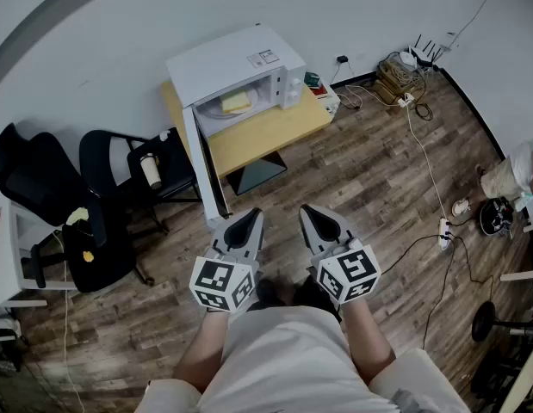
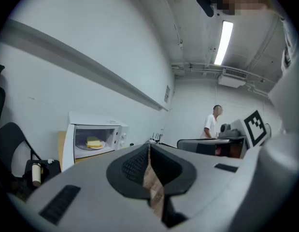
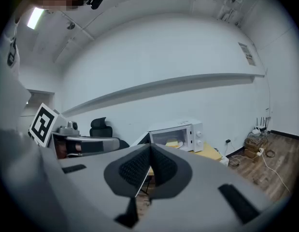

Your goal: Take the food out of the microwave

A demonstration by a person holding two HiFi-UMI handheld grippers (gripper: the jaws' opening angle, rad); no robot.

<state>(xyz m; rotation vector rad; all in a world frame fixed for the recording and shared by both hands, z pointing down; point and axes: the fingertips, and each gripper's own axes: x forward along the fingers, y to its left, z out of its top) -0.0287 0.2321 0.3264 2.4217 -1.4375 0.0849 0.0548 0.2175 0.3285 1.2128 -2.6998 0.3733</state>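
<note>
A white microwave (image 1: 240, 71) stands on a low yellow table (image 1: 262, 132) against the wall, its door (image 1: 201, 175) swung wide open toward me. Inside it lies the yellow food (image 1: 236, 101) on a plate; the food (image 2: 94, 143) also shows in the left gripper view, and the food (image 3: 172, 143) in the right gripper view. My left gripper (image 1: 244, 224) and right gripper (image 1: 320, 220) hang side by side over the floor, well short of the microwave. Both are shut with nothing between the jaws.
Two black office chairs (image 1: 120, 179) stand left of the table, one with a cup (image 1: 151, 170) on its seat. Cables and a power strip (image 1: 443, 231) trail over the wooden floor at right. A person stands far off in the left gripper view.
</note>
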